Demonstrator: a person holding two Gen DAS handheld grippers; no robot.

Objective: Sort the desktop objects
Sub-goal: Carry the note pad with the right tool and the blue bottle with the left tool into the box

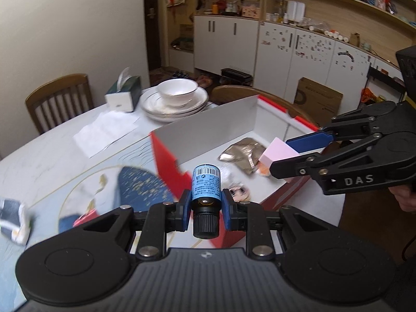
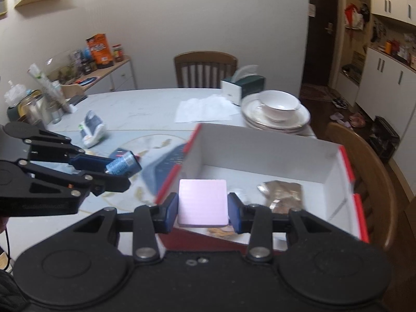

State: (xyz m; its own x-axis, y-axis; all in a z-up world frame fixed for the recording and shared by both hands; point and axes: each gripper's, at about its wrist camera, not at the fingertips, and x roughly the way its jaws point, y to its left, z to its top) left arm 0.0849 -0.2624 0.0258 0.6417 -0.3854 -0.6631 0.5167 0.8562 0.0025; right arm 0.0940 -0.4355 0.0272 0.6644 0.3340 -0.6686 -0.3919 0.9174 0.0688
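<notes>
My left gripper (image 1: 206, 205) is shut on a small blue-labelled bottle (image 1: 206, 184) with a black cap, held above the table near the red-and-white box's (image 1: 166, 161) left corner. It also shows in the right wrist view (image 2: 122, 165). My right gripper (image 2: 202, 209) is shut on a pink block (image 2: 202, 201), held over the box's near edge (image 2: 260, 239). The block also shows in the left wrist view (image 1: 278, 153). Inside the box lies a crumpled silver foil packet (image 2: 282, 195) and a small printed packet (image 1: 240, 192).
A stack of white plates with a bowl (image 2: 279, 109), a green tissue box (image 2: 243, 85) and paper sheets (image 2: 205, 109) sit at the table's far side. A white-and-blue packet (image 2: 92, 128) lies left. A dark blue cloth (image 1: 140, 184) lies by the box. Wooden chairs (image 2: 205, 69) surround the table.
</notes>
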